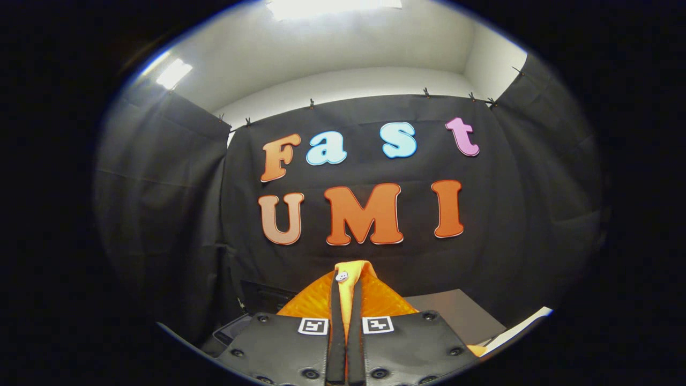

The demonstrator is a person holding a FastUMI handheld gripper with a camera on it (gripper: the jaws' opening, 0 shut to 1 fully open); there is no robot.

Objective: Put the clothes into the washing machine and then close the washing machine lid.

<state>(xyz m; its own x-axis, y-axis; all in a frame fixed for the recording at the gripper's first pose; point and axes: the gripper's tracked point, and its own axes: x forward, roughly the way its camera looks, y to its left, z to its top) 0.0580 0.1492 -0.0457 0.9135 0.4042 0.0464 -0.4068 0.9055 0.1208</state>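
To the left, low beside my fingers, I see a dark box-like shape against the booth wall; I cannot tell if it is the washing machine. In the middle, my hand-held gripper is clenched on the orange clothes, both fingers pinching a fold that stands up between them and fans beyond their tips. To the right lies a pale desk. I judge the carry comes next.
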